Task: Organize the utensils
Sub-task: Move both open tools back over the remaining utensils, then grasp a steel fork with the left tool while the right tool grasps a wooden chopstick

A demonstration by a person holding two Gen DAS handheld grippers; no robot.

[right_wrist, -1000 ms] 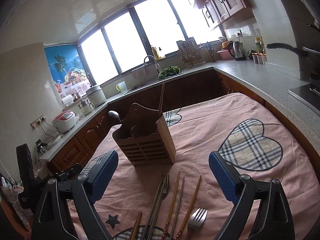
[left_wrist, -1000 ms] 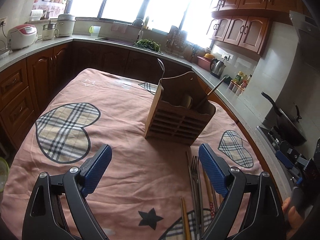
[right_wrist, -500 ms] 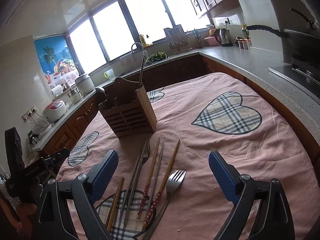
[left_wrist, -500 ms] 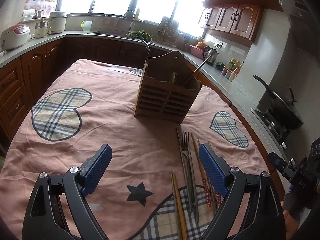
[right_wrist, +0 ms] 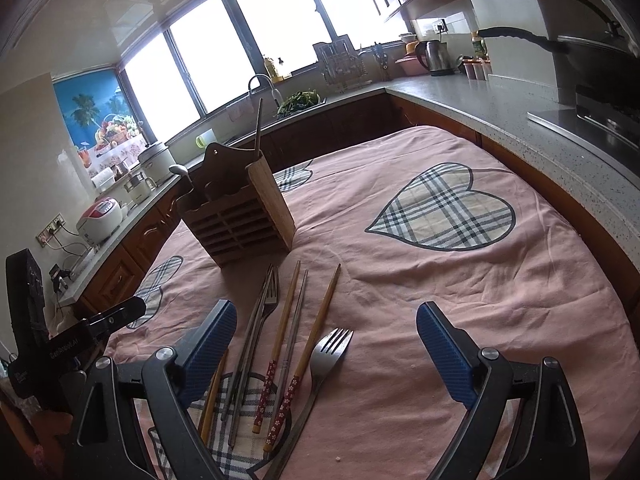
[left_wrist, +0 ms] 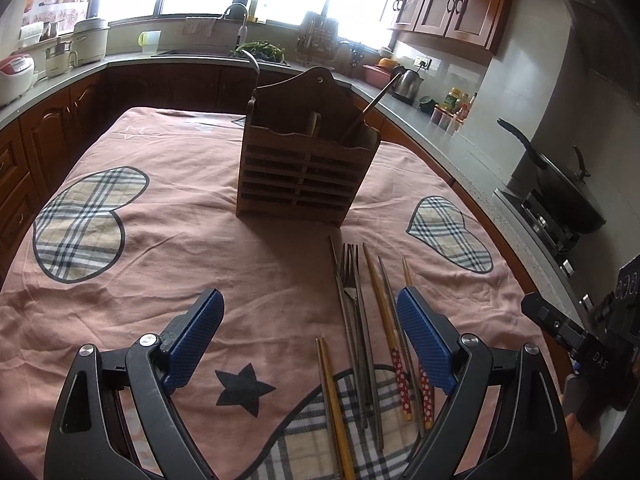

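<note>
The pink tablecloth (left_wrist: pixel 168 248) with its plaid hearts is filling more of both views than a second ago, because both grippers have been tipping down toward it. The wooden utensil caddy (left_wrist: pixel 306 168) is standing upright on the cloth, and it is sitting farther up in each view than before; a spoon (right_wrist: pixel 179 169) is poking out at one end of it and a long chopstick (right_wrist: pixel 258 126) at the other, as earlier.

Just in front of the caddy, the loose utensils are lying in a fan on the cloth, untouched and in the same order as before. More of their length is showing now: a fork (right_wrist: pixel 320 364) on the outer side, two red-patterned wooden chopsticks (right_wrist: pixel 294 364), grey metal chopsticks (left_wrist: pixel 362 344) with a second fork (left_wrist: pixel 350 276) among them, and a plain bamboo chopstick (left_wrist: pixel 334 396) lying farther from the caddy.

The left gripper (left_wrist: pixel 310 340) is hovering over those utensils with its jaws spread wide and nothing between the pads. The right gripper (right_wrist: pixel 326 344) is hanging over the fork's tines, also spread wide and empty, as it was a second ago.
</note>
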